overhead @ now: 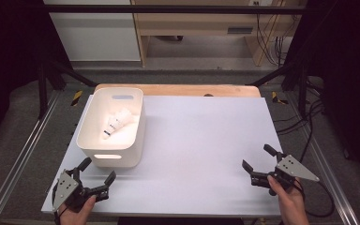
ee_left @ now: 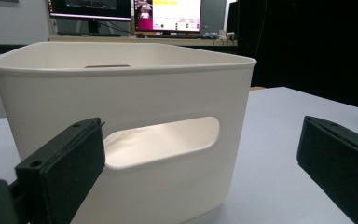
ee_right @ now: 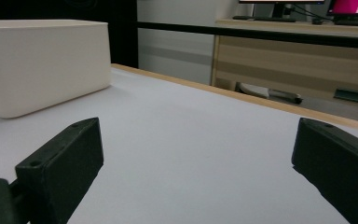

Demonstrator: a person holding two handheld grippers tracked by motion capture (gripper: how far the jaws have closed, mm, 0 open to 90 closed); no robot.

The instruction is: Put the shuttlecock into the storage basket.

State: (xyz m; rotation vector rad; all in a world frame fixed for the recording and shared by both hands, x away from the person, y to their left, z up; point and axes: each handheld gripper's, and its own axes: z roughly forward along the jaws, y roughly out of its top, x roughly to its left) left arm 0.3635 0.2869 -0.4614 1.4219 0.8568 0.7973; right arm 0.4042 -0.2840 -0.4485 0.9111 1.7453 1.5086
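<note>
A white plastic bin (overhead: 112, 127) stands on the left of the white table top (overhead: 201, 140); inside it lie white shuttlecocks (overhead: 117, 122) with dark bands. My left gripper (overhead: 97, 171) rests at the table's front left, just before the bin's near handle slot (ee_left: 161, 141), jaws wide apart and empty. My right gripper (overhead: 258, 157) sits at the front right, open and empty, aimed across the bare surface toward the bin (ee_right: 42, 63). In each gripper view the two black jaws stand far apart with nothing between them.
A wooden strip (overhead: 178, 89) borders the table's far edge. Beyond it stand a wooden desk (ee_right: 298, 51) and monitors (ee_left: 168, 14). Metal rails (overhead: 23, 150) run along both sides of the table, and cables (overhead: 309, 122) trail at the right.
</note>
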